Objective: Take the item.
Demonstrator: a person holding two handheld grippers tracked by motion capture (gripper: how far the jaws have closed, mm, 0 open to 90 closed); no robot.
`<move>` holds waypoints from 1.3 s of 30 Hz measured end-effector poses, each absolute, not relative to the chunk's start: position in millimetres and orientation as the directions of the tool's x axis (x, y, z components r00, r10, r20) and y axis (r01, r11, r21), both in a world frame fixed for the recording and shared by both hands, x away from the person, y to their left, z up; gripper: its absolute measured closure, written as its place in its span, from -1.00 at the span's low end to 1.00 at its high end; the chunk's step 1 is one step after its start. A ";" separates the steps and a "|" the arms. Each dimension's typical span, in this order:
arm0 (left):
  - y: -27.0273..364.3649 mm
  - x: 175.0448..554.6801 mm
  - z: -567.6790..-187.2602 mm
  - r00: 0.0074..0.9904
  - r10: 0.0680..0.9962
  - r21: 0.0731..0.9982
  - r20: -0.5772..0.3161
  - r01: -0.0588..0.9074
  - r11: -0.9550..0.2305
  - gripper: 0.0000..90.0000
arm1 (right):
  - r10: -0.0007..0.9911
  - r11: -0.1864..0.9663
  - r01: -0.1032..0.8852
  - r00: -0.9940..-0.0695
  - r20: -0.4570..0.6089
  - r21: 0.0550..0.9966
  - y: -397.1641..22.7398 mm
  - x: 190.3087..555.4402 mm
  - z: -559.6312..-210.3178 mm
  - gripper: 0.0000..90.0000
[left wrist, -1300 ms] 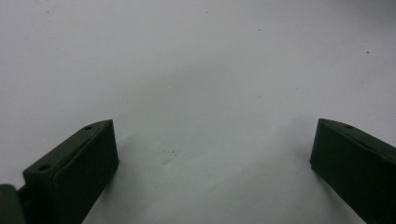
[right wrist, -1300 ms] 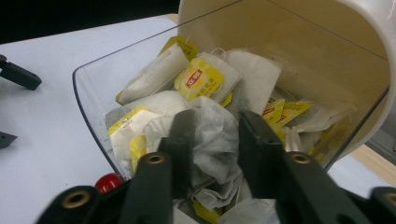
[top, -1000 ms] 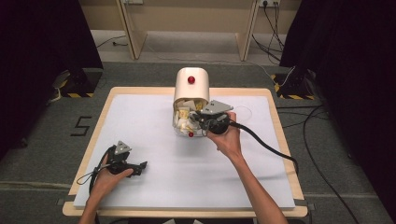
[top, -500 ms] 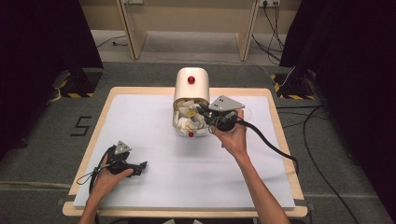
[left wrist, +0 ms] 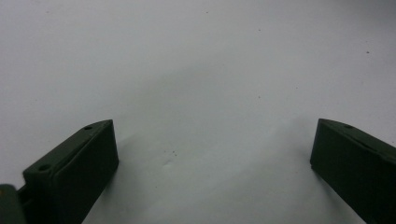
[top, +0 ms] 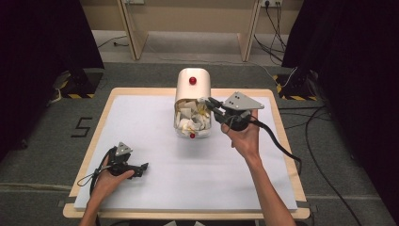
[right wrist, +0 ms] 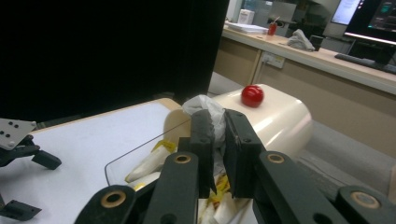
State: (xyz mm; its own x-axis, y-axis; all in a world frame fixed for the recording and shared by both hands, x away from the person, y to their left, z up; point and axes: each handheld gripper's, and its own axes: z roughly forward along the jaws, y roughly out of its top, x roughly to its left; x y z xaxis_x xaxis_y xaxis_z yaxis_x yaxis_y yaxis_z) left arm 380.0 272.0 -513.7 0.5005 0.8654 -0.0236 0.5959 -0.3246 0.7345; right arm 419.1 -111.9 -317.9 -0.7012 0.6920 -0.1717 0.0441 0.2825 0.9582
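Observation:
A cream round-topped container (top: pixel 192 87) with a red knob (top: pixel 192 80) stands at the middle back of the table. Its clear front bin (top: pixel 190 123) holds crumpled white and yellow scraps. My right gripper (top: pixel 208 102) hovers at the bin's upper right edge, its jaws shut on a crumpled white scrap (right wrist: pixel 205 108) lifted above the pile. In the right gripper view the right gripper (right wrist: pixel 218 128) pinches that scrap in front of the red knob (right wrist: pixel 252 94). My left gripper (top: pixel 140 168) rests on the white table cover near the front left, open, with nothing between the jaws of the left gripper (left wrist: pixel 212 154).
The white cover (top: pixel 141 127) lies on a wooden board with bare room all round the container. A black cable (top: pixel 282 146) trails from the right gripper over the table's right side. Dark curtains and floor cables surround the table.
My right gripper has risen and drawn back to the right from the bin, taking the white scrap up with it. The left gripper has stayed put.

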 end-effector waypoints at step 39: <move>271.9 379.9 -513.7 0.500 0.866 0.734 -0.024 0.597 -0.324 -1.00 | 0.875 0.127 0.169 -0.482 -0.031 0.977 -221.7 457.2 -334.3 0.84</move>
State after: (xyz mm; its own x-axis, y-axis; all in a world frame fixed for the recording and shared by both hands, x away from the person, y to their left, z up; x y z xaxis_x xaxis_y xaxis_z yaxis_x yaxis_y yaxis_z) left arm 379.9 271.9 -513.7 0.4995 0.8660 -0.0240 0.5966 -0.3238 0.7344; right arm 457.2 -221.7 -334.3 -0.4824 0.8754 -0.0305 0.1688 0.1271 0.9774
